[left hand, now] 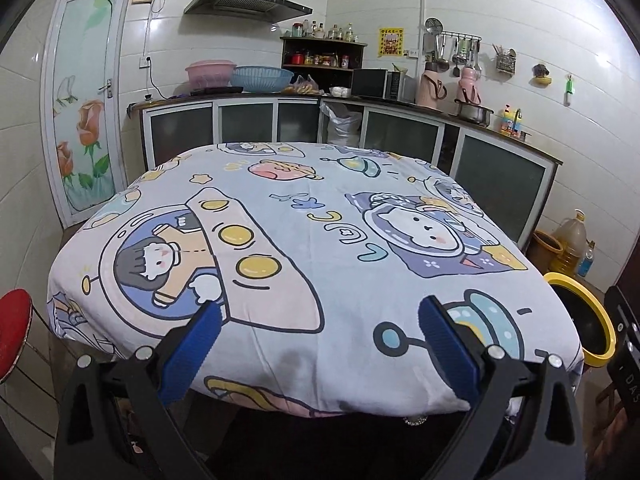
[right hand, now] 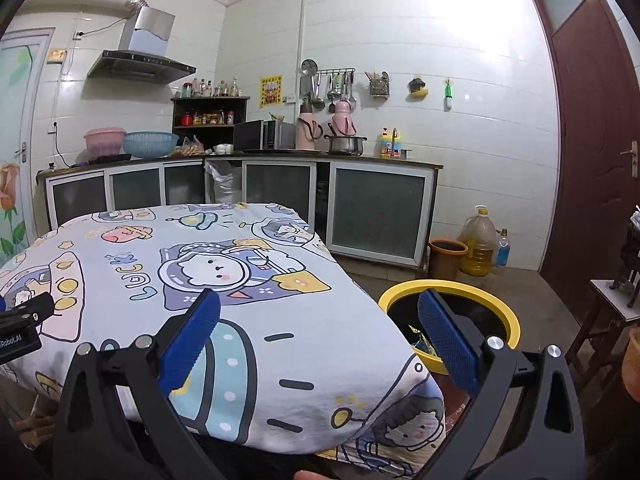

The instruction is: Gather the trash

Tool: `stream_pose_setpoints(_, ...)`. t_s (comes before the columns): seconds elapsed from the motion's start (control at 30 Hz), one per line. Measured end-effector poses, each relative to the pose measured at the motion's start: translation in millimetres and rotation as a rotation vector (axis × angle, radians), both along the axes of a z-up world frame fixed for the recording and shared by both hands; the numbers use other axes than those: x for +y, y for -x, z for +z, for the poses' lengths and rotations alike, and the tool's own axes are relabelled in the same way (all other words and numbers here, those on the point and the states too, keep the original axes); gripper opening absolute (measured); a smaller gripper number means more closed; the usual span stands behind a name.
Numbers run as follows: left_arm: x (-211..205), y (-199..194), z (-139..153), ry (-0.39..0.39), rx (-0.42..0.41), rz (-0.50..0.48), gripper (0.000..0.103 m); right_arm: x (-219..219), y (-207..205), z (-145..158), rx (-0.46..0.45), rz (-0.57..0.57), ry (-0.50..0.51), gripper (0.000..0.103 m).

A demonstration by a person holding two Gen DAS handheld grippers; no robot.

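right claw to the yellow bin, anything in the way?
Nothing visible. The right claw is open and empty above the table's corner; the yellow bin sits on the floor just past the tablecloth edge, mouth open, some wrappers already inside.

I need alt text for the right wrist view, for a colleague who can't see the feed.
The right gripper hangs open and empty over the near corner of a table covered with a cartoon astronaut cloth, nothing visibly lying on it. Right of the table a yellow-rimmed bin with a black liner holds some wrappers; kitchen cabinets run behind.
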State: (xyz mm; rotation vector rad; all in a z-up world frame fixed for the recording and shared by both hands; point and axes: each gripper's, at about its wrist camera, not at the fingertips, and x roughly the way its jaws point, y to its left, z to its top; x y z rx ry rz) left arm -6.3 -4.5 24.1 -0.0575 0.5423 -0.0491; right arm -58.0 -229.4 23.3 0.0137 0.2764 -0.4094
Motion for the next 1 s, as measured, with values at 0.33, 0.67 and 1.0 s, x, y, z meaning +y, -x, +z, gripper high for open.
stream_pose_setpoints(0.33,-4.6,3.0,2.4,-0.009,-0.007,-0.011,0.095,-1.5,-1.0,-0.5,0.012,-0.001,-0.003,0.095)
stream_pose_setpoints(0.67,-6.8,5.2,3.5,-0.01,-0.016,-0.023,0.095,-1.9,-1.1,-2.5,0.02,0.0,-0.002,0.095)
stream_pose_setpoints(1.0,-4.9,2.8,3.6,-0.004,-0.013,-0.033,0.095,-1.7,-2.8,-3.6,0.028,0.004,0.001,0.095)
